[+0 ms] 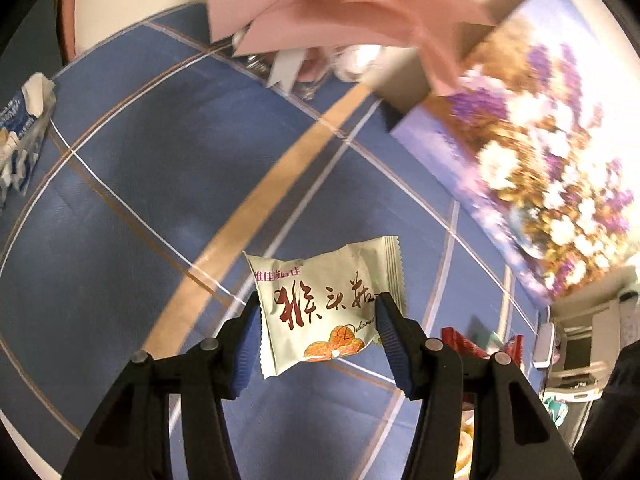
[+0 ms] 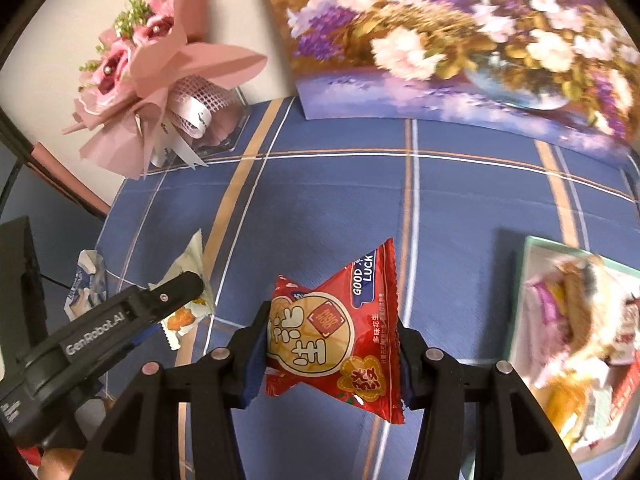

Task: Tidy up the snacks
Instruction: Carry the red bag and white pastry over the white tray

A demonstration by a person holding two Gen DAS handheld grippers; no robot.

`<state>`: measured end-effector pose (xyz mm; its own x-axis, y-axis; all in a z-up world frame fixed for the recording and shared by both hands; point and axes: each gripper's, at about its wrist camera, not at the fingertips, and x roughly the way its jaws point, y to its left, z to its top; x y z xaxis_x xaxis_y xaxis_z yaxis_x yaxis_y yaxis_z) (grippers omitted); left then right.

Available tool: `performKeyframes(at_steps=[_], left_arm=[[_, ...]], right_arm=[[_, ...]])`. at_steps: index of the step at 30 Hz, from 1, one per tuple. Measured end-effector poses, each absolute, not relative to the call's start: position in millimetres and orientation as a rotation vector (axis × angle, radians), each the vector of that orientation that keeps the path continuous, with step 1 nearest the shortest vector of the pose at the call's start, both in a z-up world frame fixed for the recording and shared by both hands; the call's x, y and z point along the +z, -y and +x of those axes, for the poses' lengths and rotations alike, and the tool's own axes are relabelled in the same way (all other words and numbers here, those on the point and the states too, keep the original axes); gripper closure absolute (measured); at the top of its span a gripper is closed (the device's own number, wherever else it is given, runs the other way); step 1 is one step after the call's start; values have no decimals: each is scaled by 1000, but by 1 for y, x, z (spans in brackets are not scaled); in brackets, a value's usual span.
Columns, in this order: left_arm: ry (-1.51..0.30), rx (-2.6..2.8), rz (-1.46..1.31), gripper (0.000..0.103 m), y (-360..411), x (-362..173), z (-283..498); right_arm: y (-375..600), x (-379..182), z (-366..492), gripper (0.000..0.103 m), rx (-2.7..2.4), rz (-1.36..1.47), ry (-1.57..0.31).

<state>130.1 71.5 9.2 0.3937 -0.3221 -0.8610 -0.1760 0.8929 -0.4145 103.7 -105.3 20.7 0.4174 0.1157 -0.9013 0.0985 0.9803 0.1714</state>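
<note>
Snacks held aloft: left hand-held gripper [image 1: 318, 312] pinched cream packet [image 1: 326, 306]; right hand-held gripper [image 2: 332, 336] pinched red peanut packet [image 2: 336, 340]. Advised: lower gently into tray [image 2: 520, 300].

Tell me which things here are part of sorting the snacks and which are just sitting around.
Part of the job:
cream snack packet in the left tool
red peanut packet in the right tool
blue-and-white wrapper on the cloth
green snack box

Just lying about:
pink bouquet
flower painting
blue checked tablecloth
</note>
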Motion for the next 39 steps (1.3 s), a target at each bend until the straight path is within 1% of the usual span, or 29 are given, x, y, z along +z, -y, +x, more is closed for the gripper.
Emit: performKeyframes(at_steps=[5, 18, 25, 33, 39], left_arm=[[-1136, -139, -464, 46, -51, 32, 110], [-1100, -263, -384, 46, 30, 53, 76], [-1078, -317, -318, 46, 72, 64, 61], [-1086, -398, -219, 45, 131, 63, 52], [-1103, -450, -146, 45, 169, 58, 48]], right_arm=[[124, 35, 74, 49, -12, 244, -1119], [193, 56, 16, 49, -116, 325, -1060], [249, 67, -6, 49, -226, 386, -1014], [311, 72, -23, 49, -324, 475, -980], [351, 64, -32, 49, -367, 550, -988]])
